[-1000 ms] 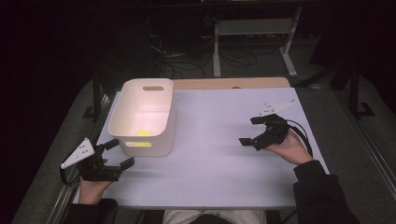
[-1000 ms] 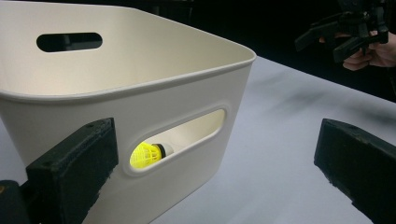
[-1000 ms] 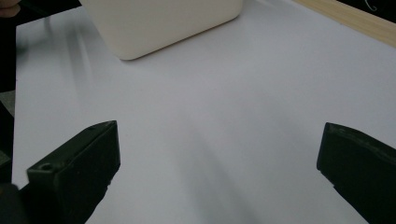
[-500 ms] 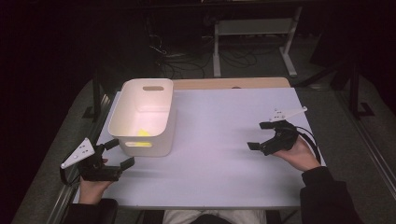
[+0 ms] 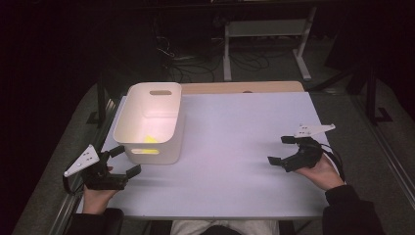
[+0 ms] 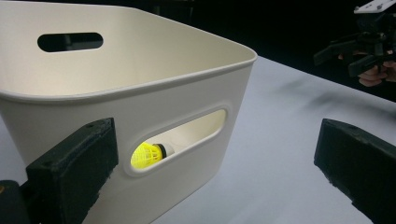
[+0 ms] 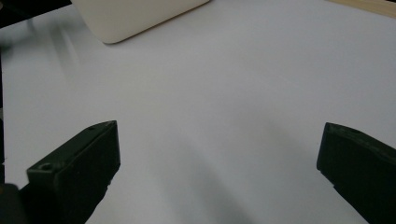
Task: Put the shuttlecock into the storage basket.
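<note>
We note no readable writing, white bin point(image 5: 149, 122) holding yellow shuttlecock point(image 6: 148, 154), left claw point(image 5: 120, 161) wide beside it, right claw point(image 5: 284, 150) wide over white surface point(image 5: 230, 147).

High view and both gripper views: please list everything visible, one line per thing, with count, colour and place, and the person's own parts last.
Bin: one, white, with handle slots, on the table's left part.
Shuttlecock: one, yellow with a pale cork, on the bin's floor, seen through the near handle slot.
Table: one, pale lilac top with a wooden strip at the far edge.
Metal frame: one, light grey, on the floor beyond the table.
Cables: several, dark, on the floor behind the table.
Left hand-held gripper: one, black, jaws open, near the bin's front corner.
Right hand-held gripper: one, black, jaws open, over the table's right part.
</note>
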`<control>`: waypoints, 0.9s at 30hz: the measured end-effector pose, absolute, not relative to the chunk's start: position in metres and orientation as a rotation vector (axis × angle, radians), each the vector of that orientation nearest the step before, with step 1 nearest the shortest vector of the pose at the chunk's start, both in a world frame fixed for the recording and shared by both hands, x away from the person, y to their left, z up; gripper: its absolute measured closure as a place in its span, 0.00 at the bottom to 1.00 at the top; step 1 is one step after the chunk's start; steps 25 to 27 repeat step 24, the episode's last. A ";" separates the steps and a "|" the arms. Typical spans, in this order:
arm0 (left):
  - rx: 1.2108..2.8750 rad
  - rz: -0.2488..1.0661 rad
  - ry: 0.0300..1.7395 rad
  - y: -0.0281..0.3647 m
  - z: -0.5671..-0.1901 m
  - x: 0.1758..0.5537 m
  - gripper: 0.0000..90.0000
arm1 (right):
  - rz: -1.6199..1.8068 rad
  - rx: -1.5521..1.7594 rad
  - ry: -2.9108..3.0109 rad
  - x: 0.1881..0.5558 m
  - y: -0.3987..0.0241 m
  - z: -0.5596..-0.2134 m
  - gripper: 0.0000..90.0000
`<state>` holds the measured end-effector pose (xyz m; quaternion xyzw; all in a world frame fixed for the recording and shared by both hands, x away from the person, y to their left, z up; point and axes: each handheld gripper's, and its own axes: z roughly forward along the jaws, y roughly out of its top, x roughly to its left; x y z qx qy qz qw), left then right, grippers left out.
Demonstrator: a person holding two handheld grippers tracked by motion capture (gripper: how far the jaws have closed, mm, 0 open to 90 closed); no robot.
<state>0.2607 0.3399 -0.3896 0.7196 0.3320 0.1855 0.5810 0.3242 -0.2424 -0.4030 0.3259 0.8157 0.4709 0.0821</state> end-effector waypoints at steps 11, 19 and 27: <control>1.684 0.436 0.777 0.340 -0.390 0.261 0.00 | 1.416 1.011 2.374 0.310 -0.255 -0.415 0.00; 1.686 0.437 0.779 0.340 -0.390 0.261 0.00 | 1.417 1.023 2.333 0.300 -0.259 -0.420 0.00; 1.685 0.435 0.780 0.339 -0.390 0.261 0.00 | 1.417 1.029 2.323 0.295 -0.263 -0.425 0.00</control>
